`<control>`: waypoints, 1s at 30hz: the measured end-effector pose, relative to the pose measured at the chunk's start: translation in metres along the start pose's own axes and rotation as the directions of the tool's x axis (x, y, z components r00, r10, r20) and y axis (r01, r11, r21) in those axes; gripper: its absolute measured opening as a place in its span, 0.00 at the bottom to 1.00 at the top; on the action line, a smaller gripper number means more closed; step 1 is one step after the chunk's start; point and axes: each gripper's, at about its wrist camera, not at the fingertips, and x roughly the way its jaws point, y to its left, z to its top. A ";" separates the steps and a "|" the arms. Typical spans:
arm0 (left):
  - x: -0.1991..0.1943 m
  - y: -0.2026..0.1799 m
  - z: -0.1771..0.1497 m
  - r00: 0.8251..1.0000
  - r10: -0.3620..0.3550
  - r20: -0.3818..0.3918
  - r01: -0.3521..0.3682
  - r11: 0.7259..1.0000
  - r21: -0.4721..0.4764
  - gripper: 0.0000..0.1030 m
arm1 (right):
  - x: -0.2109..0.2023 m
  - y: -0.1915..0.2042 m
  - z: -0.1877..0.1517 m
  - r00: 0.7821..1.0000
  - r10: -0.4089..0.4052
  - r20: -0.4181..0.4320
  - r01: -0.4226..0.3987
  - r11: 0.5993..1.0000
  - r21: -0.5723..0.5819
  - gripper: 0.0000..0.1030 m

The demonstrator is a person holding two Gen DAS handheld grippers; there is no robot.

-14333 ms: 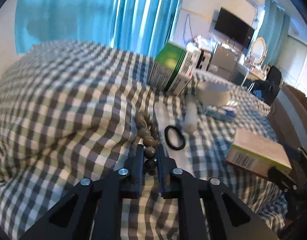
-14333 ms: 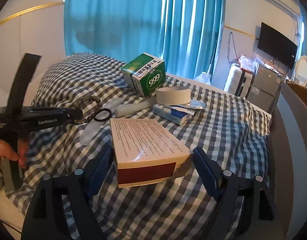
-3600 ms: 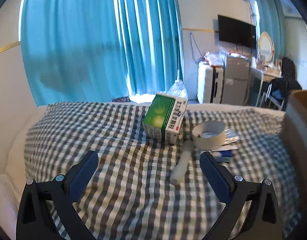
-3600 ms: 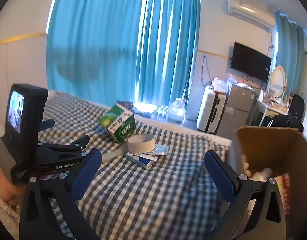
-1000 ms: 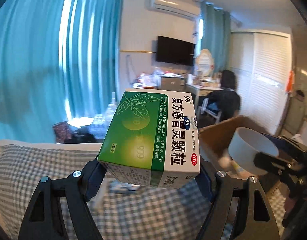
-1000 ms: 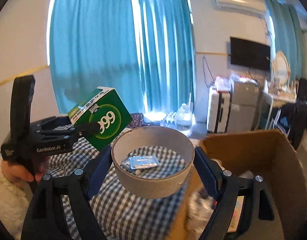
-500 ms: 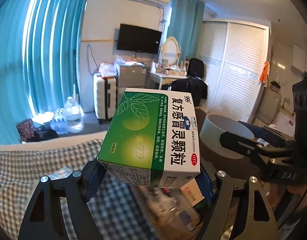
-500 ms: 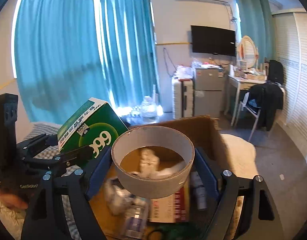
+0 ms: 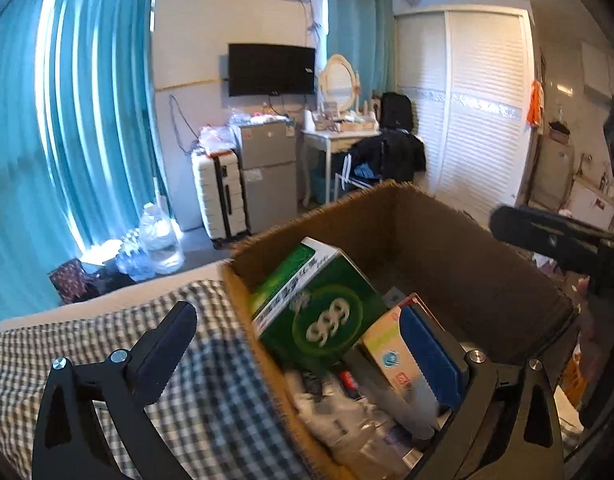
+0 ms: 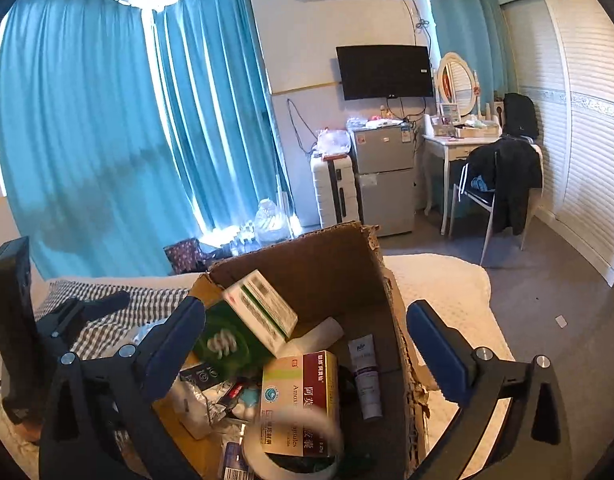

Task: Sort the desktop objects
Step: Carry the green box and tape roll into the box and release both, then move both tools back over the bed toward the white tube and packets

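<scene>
Your left gripper (image 9: 303, 356) has just opened its jaws, and they stand wide apart with nothing pressed between them. The green box (image 9: 323, 312) lies tilted inside the cardboard box (image 9: 447, 240), against its near-left wall. Your right gripper (image 10: 307, 336) has also just opened, jaws apart over the same cardboard box. The tape roll (image 10: 295, 444), blurred, is inside the cardboard box, over the red and white medicine box (image 10: 303, 392).

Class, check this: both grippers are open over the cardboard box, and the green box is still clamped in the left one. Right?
Not quite. The green box is no longer clamped: the left wrist view shows it lying in the cardboard box, clear of the left gripper, whose jaws have just been opening. The right gripper is open too.
</scene>
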 end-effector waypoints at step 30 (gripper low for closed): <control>0.018 0.241 -0.169 0.905 0.382 -0.188 -0.410 0.900 -0.146 1.00 | 0.106 0.273 -0.090 0.972 0.208 -0.110 -0.222 0.965 -0.142 1.00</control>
